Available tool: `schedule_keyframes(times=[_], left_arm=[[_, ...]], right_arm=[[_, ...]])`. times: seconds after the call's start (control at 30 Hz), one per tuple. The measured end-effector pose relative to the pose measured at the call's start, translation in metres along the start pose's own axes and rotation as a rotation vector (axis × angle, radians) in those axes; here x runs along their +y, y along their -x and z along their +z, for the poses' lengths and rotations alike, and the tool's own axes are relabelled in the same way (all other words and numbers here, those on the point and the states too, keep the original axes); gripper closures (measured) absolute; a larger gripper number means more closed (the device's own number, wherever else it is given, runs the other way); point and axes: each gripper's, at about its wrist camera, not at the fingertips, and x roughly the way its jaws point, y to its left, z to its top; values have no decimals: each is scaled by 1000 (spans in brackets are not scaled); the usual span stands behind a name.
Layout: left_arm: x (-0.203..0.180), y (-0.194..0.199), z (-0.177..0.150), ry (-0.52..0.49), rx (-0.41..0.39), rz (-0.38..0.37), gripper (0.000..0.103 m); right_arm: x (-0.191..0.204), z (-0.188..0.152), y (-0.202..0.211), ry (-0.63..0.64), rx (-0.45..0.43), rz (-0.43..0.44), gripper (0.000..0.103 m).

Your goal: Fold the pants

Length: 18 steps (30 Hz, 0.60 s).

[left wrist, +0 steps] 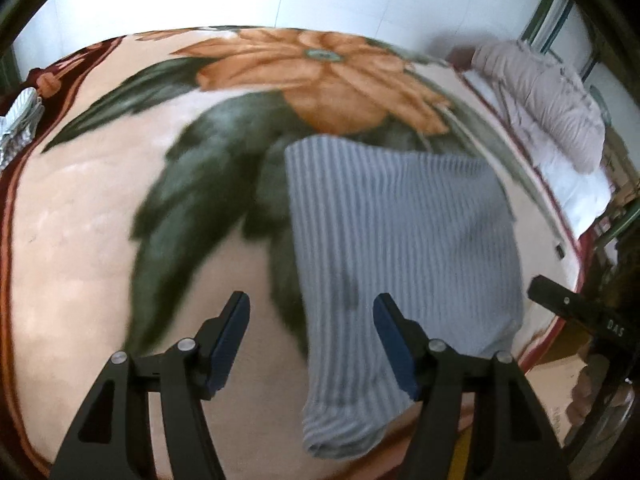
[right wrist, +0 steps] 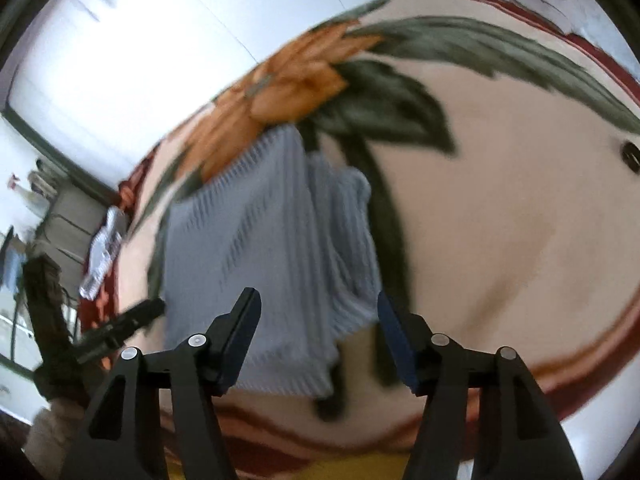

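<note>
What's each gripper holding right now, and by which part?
Nothing. The left gripper and right gripper both stand open above the striped pants, which lie folded on the floral blanket; no pad touches the fabric.

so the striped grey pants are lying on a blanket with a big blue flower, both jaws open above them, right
Not quite: the flower on the blanket is orange, not blue, as the left wrist view shows. The rest holds: the striped grey pants lie on it, and the left gripper and right gripper hang over them with jaws open.
</note>
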Motion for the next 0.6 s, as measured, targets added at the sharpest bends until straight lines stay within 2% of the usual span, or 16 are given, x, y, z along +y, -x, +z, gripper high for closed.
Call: schedule_keyframes(times=[0.07,0.2,0.27,0.4,0.5,0.6], left_arm=[[0,-7,6,16,9,-8,35],[3,-24,8,44,36,-5,35],[7,-32,6,70,48,-10,35],[11,-42,5,100,61,-18,32],[5,-46,8,98,58,-7,30],[-6,-48,9,69,56,-25,32]], right_arm=[[6,8,-13,0,8,-27,32],[8,16,-46,28,56,-106,31],[-3,14,-57,18,68,-90,21],[-17,12,-61,-39,75,-28,20],[-12,12,-62,-22,93,-48,21],[-1,9,-63,28,93,-75,26]])
